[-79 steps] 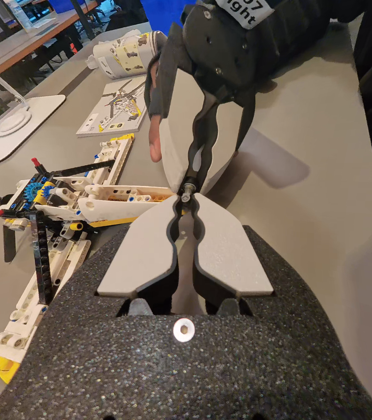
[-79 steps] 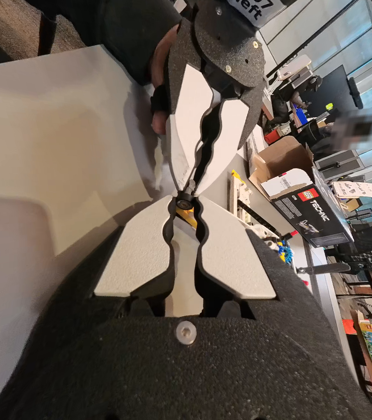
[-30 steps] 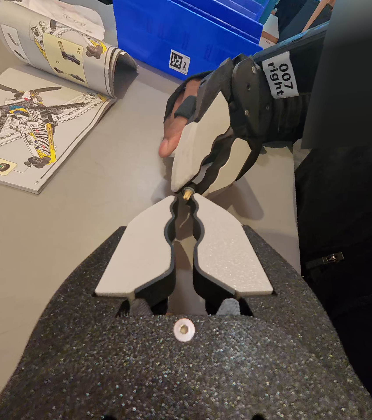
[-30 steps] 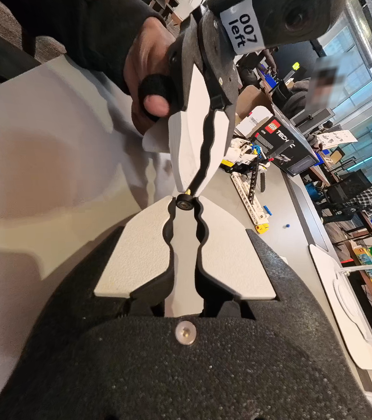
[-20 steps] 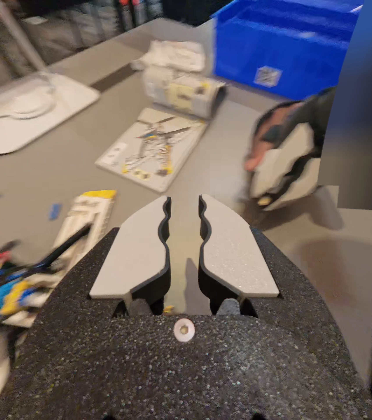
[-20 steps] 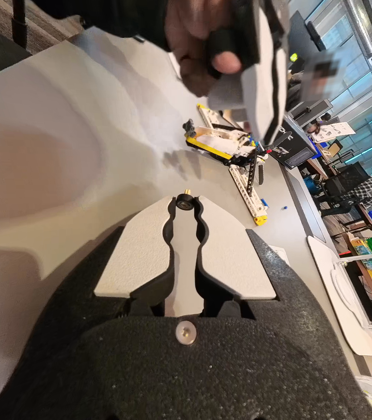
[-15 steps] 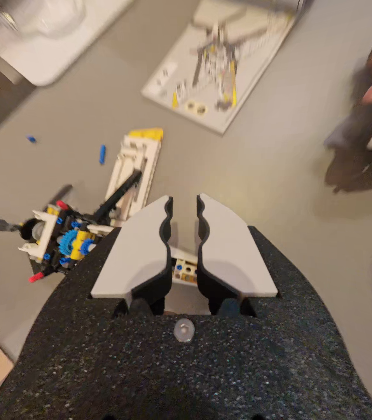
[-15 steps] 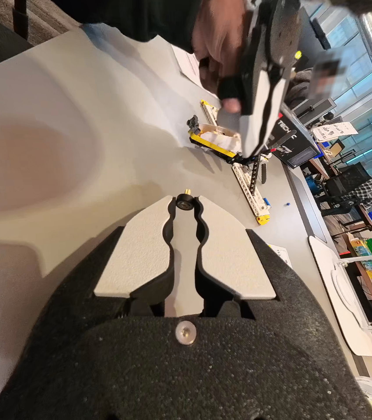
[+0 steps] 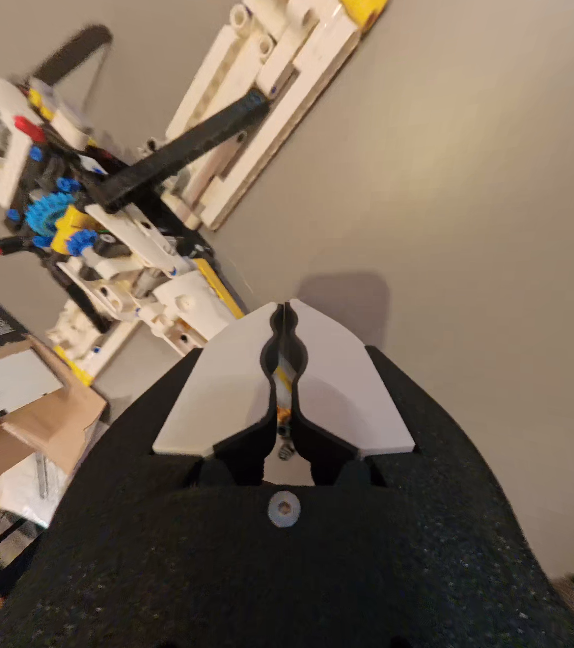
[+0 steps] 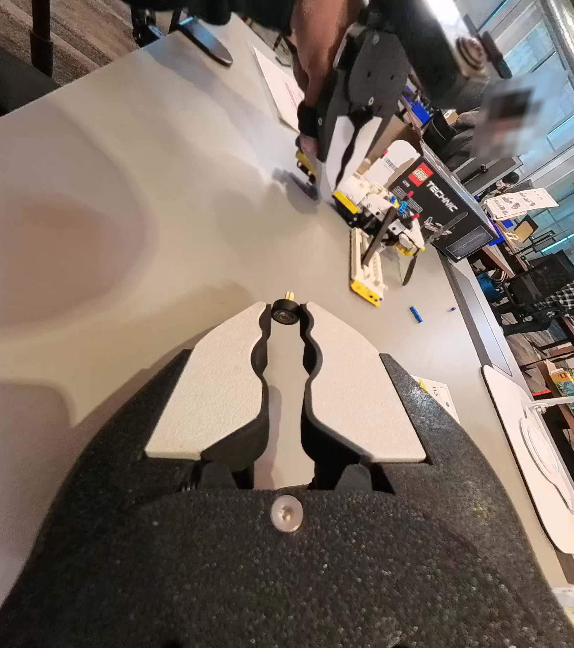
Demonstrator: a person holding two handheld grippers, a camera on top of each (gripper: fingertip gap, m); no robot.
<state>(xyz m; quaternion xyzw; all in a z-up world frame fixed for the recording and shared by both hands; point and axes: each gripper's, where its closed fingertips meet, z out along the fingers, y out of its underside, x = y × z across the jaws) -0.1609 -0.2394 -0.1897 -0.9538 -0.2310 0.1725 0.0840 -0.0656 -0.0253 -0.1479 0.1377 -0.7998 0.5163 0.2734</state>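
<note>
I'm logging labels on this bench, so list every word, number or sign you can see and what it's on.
I give no wording, only where the writing stands.
Black box: red logo, white lettering.
Cardboard box: white barcode label, print blurred.
Booklet corner: a small number.
White sheet: print too small to read.

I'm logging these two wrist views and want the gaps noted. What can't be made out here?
- Left wrist view: the brick model is motion-blurred, so its small parts are unclear.
- Left wrist view: the gripper body hides whatever lies under the shut left gripper.
- Right wrist view: the pin through the black wheel mostly hides behind the wheel.
- Right wrist view: the small blue bits are too small to identify.
</note>
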